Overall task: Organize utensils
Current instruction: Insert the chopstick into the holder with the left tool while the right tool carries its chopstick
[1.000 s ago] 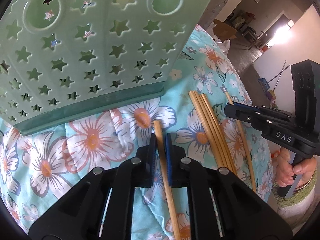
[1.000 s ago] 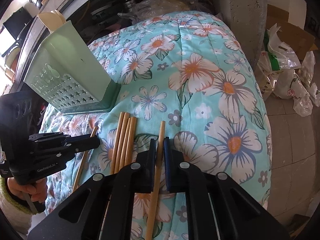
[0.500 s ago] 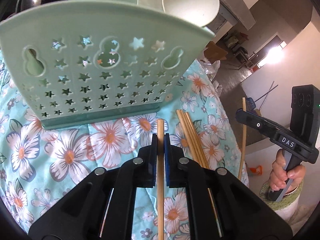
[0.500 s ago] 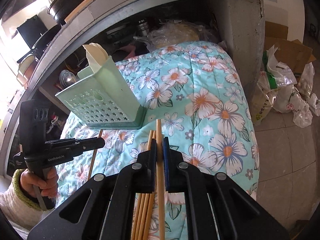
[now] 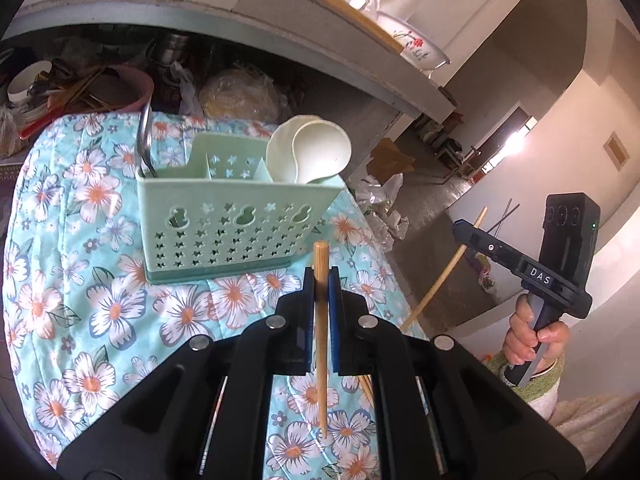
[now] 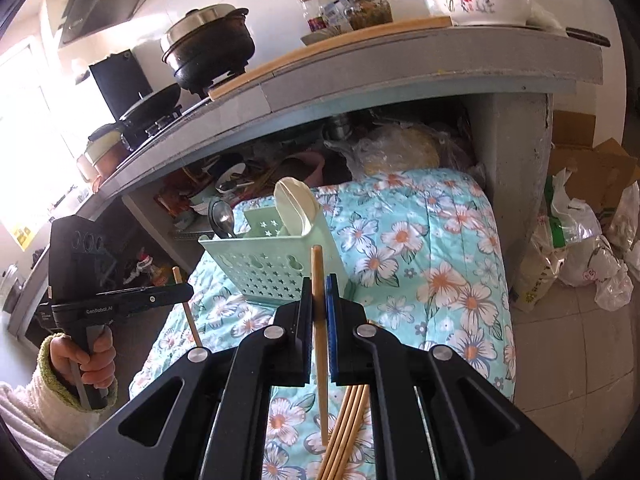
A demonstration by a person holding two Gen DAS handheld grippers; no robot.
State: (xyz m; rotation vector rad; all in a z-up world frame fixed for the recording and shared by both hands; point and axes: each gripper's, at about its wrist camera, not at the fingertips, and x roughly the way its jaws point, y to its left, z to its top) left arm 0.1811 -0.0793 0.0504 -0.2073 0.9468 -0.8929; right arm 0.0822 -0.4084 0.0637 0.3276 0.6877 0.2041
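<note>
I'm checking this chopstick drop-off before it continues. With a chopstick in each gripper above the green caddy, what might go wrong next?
1. Each chopstick, in the left gripper and the right gripper, is pinched at one spot, so it may swivel or slip.
2. The caddy is light plastic on a soft quilt; a nudge might tip it.
3. The ladles fill one end, so a chopstick aimed there could jam.

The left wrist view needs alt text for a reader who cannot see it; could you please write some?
The left gripper clamps one wooden chopstick above a floral quilt, pointing toward a pale green utensil basket holding white spoons and a metal spoon. At right, a hand holds the right gripper, shut on another chopstick.
</note>
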